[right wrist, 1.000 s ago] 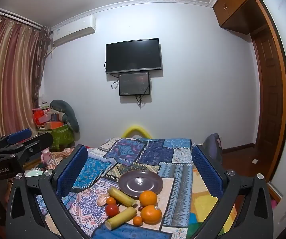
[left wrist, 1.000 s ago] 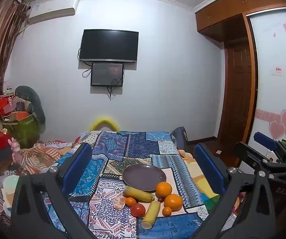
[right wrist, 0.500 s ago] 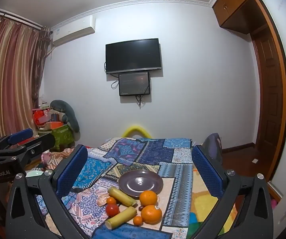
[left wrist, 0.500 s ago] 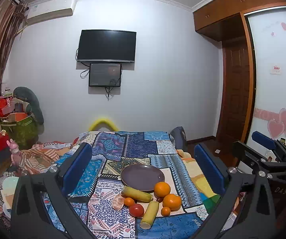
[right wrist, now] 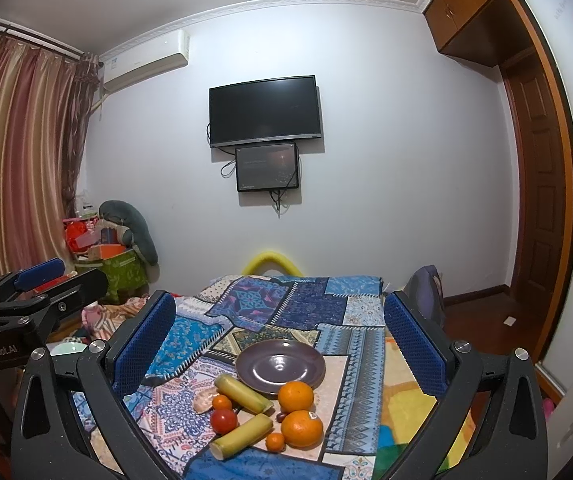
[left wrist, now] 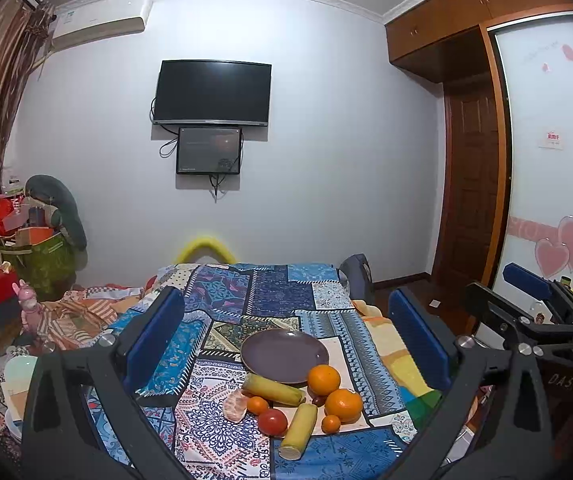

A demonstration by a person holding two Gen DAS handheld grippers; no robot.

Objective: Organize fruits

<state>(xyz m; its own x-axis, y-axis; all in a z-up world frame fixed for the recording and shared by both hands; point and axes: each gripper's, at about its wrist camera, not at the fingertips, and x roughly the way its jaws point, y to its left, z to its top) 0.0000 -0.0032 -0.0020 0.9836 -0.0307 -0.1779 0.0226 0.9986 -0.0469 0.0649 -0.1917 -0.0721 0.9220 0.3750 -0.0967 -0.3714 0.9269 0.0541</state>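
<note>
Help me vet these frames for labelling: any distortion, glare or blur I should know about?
Left wrist view: strong fisheye bending of the wardrobe, dark vignette corners, fruit sharp. Right wrist view: same bowing at the curtain, a soft ceiling-light reflection on the purple plate, no motion blur.

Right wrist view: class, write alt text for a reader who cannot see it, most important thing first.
An open right gripper hangs above a patchwork bedspread where an empty purple plate lies beside loose fruit: two oranges, a red tomato and two yellow-green sticks. The left gripper shows at the left edge; a dark television hangs on the far wall.
</note>
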